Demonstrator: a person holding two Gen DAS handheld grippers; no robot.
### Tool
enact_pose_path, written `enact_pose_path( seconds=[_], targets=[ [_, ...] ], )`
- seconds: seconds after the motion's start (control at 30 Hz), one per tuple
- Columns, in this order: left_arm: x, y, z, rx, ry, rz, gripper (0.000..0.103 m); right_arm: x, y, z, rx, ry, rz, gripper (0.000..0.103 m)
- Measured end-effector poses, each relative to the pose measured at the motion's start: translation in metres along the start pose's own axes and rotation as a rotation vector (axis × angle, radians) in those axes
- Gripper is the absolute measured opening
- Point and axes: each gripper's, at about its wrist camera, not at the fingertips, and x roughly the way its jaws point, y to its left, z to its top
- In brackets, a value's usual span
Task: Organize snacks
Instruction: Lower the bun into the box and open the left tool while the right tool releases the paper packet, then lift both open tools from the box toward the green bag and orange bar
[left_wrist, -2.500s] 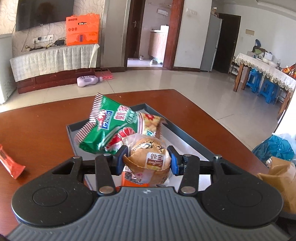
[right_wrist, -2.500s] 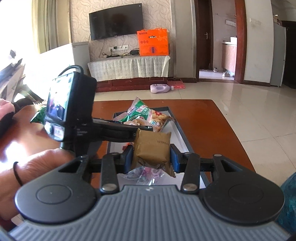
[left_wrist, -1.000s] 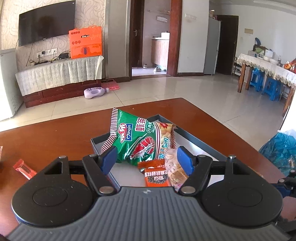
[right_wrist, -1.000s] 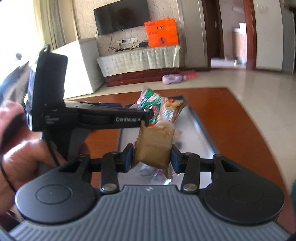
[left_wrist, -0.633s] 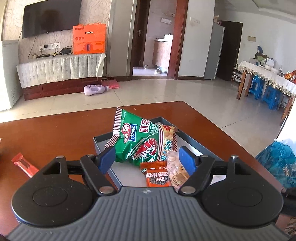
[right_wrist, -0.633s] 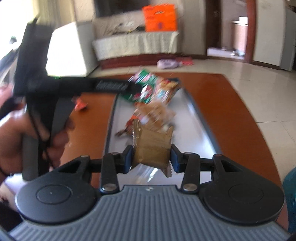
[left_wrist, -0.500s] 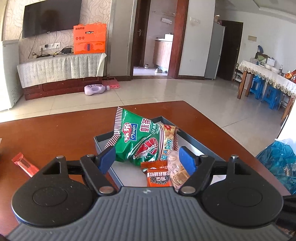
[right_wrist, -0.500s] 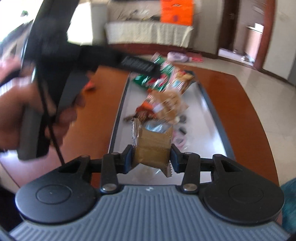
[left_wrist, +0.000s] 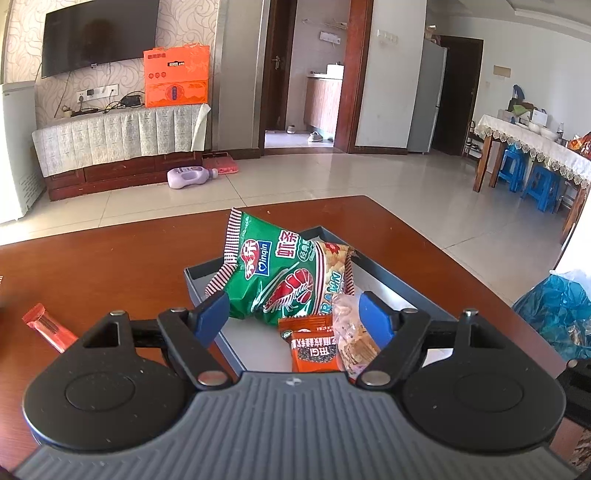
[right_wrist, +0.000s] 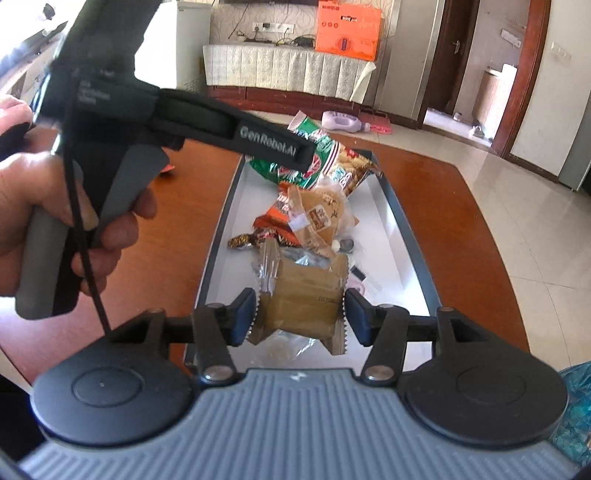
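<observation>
- Left hand-held gripper (left_wrist: 291, 314): spread, body printed "GenRobot.AI".
- Right hand-held gripper (right_wrist: 300, 314): fingers parted beside brown packet (right_wrist: 304, 295) over tray (right_wrist: 413, 258).
- Green prawn-cracker bag (left_wrist: 273, 273): "ingin".

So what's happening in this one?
A person is sorting snacks into a grey tray on a wooden table. The right claw has its pads either side of a brown packet over the tray's near end; whether they still pinch it is unclear. The left claw is open and empty. A red bar lies outside the tray.
</observation>
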Motion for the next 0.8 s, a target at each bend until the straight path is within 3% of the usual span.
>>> enact_pose_path(
  seconds=[0.13, 0.23, 0.33, 0.53, 0.7, 0.8],
  targets=[
    [0.001, -0.001, 0.000, 0.005, 0.003, -0.002, 0.083, -0.006, -0.006, 0.002, 0.031, -0.034, -0.008, 0.062],
    [0.002, -0.002, 0.000, 0.006, 0.005, -0.004, 0.083, -0.007, -0.009, 0.002, 0.055, -0.043, 0.001, 0.075],
    [0.003, -0.001, -0.001, 0.009, 0.008, -0.002, 0.084, -0.004, -0.007, 0.002, 0.036, -0.032, -0.012, 0.076],
    [-0.001, 0.009, -0.001, 0.012, 0.003, 0.022, 0.084, -0.010, -0.010, 0.009, 0.077, -0.111, -0.022, 0.076],
    [-0.014, 0.035, 0.000, 0.011, -0.029, 0.109, 0.086, -0.013, 0.000, 0.018, 0.066, -0.184, 0.006, 0.076],
    [-0.024, 0.063, 0.000, -0.017, -0.055, 0.197, 0.090, -0.011, 0.011, 0.025, 0.060, -0.203, 0.040, 0.076]
  ],
)
